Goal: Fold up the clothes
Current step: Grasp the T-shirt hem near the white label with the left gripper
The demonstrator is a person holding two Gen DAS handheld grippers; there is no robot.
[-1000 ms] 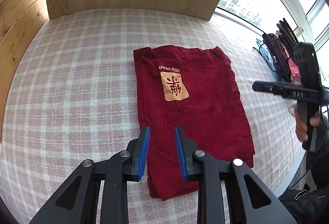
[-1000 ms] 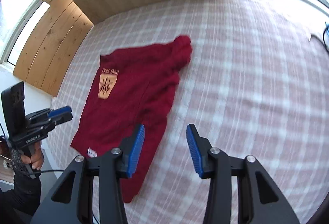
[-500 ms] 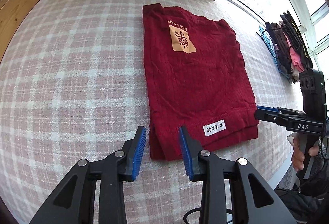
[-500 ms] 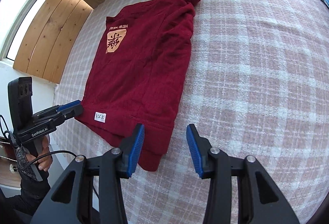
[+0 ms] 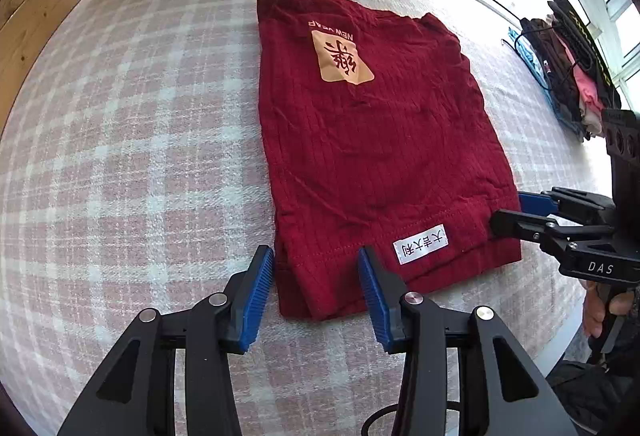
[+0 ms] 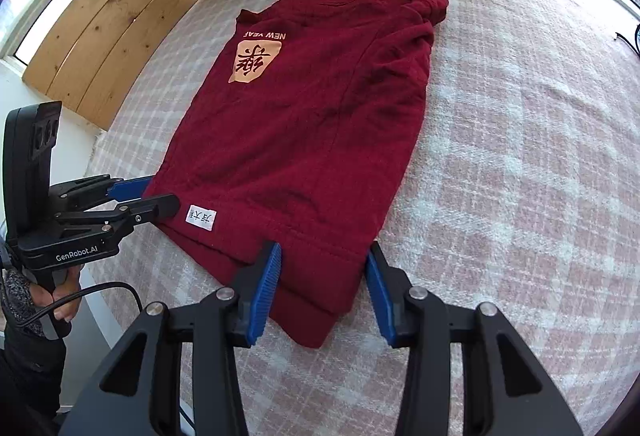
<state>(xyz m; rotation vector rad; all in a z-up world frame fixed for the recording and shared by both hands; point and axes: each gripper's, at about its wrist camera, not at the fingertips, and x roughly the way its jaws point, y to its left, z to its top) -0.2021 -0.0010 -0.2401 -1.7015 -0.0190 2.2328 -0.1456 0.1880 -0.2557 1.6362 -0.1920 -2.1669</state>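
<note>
Red shirt [image 5: 368, 155] lies flat on the checked bedcover [image 5: 140, 155], sides folded in to a narrow rectangle, its hem nearest the person and its orange print [image 5: 340, 55] toward 12 o'clock. Over the last second both claws have come down to that hem from higher up, where 1 second ago they hung well above the cloth and the shirt looked small and far. Now the left gripper [image 5: 316, 292] straddles the hem corner at 6 o'clock in its own view, jaws wide and holding nothing, while the right gripper [image 6: 324, 284] straddles the other corner, equally wide and empty. In the right view a bunched sleeve [image 6: 426, 1] sticks out at 1 o'clock. The white label [image 5: 420, 244] sits between the 2 claws. Judging from this, both are set to pinch the hem and carry it toward the collar. A pile of other clothes [image 5: 568, 67] waits at 2 o'clock by the window.
</note>
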